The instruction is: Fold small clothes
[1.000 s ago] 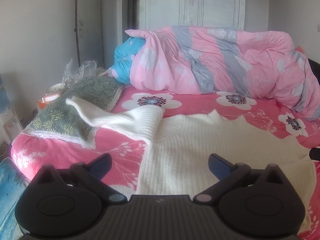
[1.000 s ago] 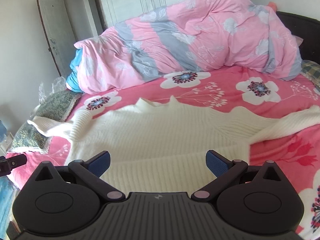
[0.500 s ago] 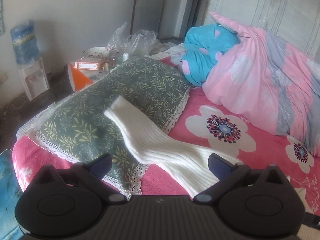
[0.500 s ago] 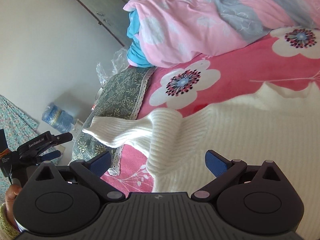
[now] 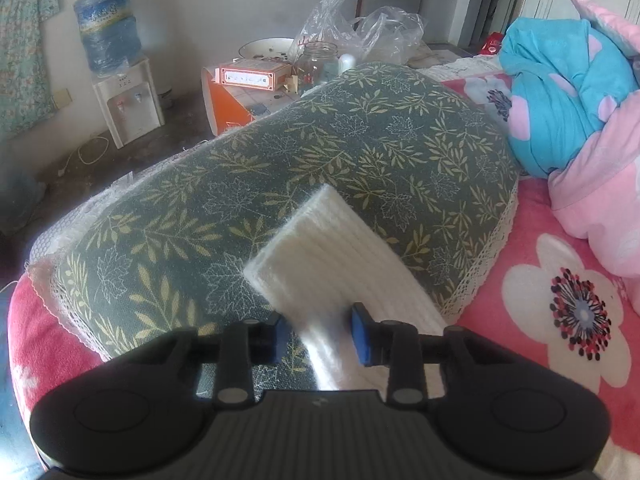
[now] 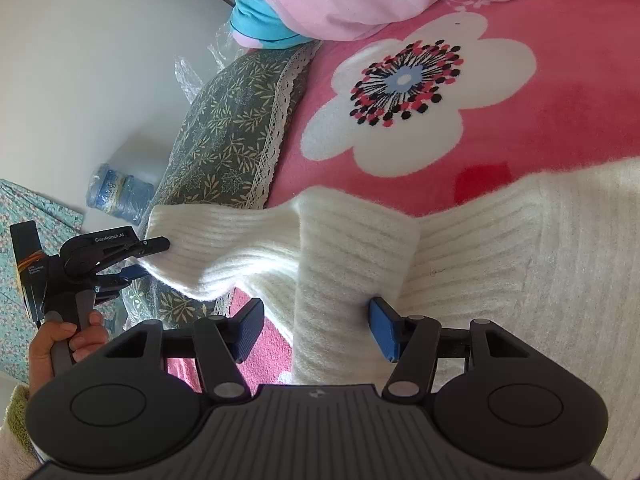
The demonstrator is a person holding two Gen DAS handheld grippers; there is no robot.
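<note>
One white knit sweater (image 6: 520, 264) lies spread on the pink flowered bed (image 6: 560, 120), its sleeve (image 5: 340, 248) trailing onto the green leaf pillow (image 5: 280, 168). I judge I'm at the sleeve fold: my left gripper (image 5: 318, 338) is closing on the sleeve near the cuff, my right gripper (image 6: 316, 330) straddles the sleeve's upper part, released. Next I must carry the cuff across the body.
</note>
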